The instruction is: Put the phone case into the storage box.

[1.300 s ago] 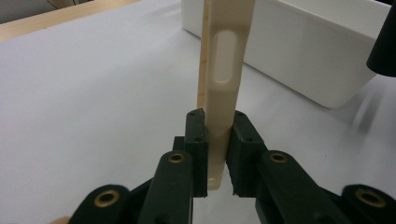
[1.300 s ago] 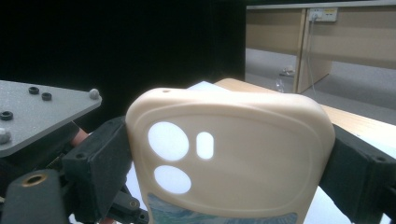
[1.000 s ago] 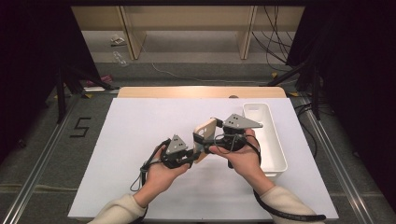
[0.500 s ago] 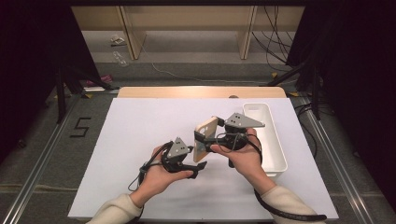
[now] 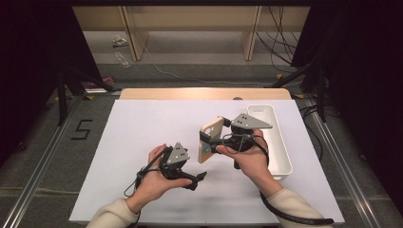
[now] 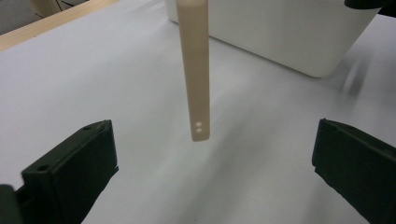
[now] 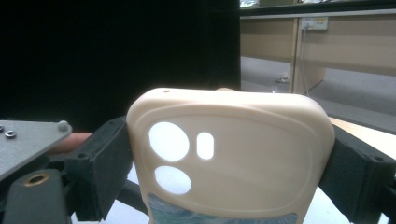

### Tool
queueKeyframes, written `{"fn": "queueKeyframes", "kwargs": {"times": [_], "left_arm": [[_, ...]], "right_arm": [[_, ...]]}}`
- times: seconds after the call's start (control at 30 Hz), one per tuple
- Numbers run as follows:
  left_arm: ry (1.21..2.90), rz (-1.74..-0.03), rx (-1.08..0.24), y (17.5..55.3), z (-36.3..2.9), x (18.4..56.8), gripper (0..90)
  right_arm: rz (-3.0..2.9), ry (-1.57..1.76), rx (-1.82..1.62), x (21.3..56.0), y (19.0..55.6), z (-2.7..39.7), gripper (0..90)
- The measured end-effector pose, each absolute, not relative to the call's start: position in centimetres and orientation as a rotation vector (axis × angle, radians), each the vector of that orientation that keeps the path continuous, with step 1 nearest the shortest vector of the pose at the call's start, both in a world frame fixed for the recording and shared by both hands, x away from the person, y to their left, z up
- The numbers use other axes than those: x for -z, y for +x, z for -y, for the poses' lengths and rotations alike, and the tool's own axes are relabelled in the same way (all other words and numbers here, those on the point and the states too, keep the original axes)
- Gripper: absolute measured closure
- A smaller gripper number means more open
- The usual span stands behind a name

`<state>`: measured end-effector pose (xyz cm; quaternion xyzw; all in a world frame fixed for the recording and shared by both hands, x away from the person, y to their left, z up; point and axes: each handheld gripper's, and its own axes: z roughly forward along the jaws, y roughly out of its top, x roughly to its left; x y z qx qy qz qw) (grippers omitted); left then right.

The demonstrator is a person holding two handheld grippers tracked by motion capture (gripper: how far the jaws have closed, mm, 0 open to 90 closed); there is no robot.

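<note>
The right claw [image 5: 205, 142] holds a tan phone case [image 5: 211, 139] by its sides, up off the table [image 5: 142, 128]. The left claw [image 5: 198, 178] is wide, holding nothing. The case looks light and bendy; grip its edges.

Left tongs [image 5: 198, 176]: black jaws, blocky pads with small screw holes, grey three-cornered plate on top.
Right tongs [image 5: 205, 145]: black body, larger grey plate bearing small screws.
Cables: black, trailing from each tool.
Sleeves [image 5: 111, 216]: pale cream, on both forearms.
</note>
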<state>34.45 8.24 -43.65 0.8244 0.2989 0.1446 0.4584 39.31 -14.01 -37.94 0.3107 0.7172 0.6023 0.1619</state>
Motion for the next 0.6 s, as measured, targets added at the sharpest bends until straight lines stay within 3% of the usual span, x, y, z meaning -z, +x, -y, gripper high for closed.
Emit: {"fn": "queueKeyframes", "kwargs": {"times": [0.6], "left_arm": [[2.019, -0.761, -0.391, 33.1, -11.3, 43.8, 0.0]], "right_arm": [[-2.028, 0.887, -1.715, 37.4, 39.5, 14.7, 12.9]]}}
